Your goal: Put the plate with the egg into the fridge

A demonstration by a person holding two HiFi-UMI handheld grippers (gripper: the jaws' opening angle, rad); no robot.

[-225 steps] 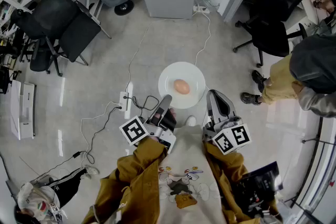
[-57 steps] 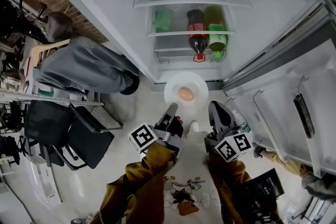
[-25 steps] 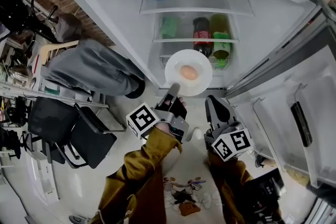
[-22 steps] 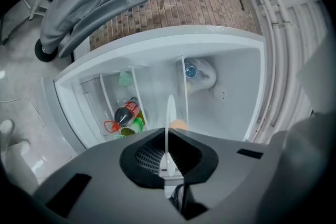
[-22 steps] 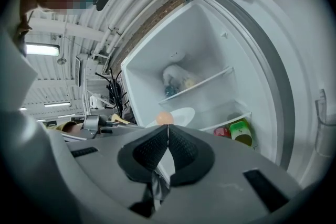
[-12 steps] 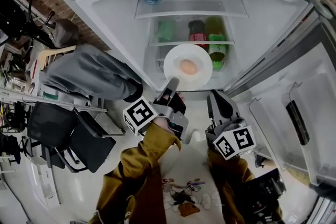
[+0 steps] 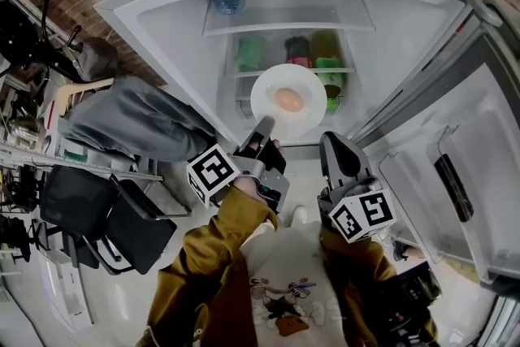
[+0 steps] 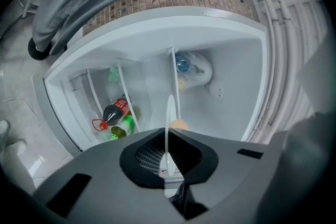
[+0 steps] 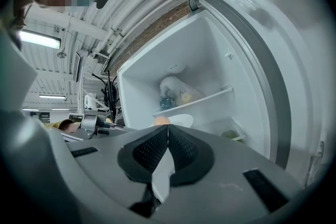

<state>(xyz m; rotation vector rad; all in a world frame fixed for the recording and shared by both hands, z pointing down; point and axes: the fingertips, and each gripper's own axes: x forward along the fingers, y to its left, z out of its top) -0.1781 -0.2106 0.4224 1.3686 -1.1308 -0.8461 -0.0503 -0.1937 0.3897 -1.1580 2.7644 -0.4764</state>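
Two grippers at the open white fridge [image 7: 166, 20]. Left gripper [image 7: 265, 126] clamps the rim of a round white plate [image 7: 264, 93] carrying a brown egg [image 7: 287, 99], at the fridge mouth. Right gripper [image 7: 332, 140] jaws pressed together, nothing between.

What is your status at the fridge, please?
Left gripper shut on plate rim; right gripper shut, empty. Egg on plate, at open fridge, not yet inside. Bottles on shelf ahead.
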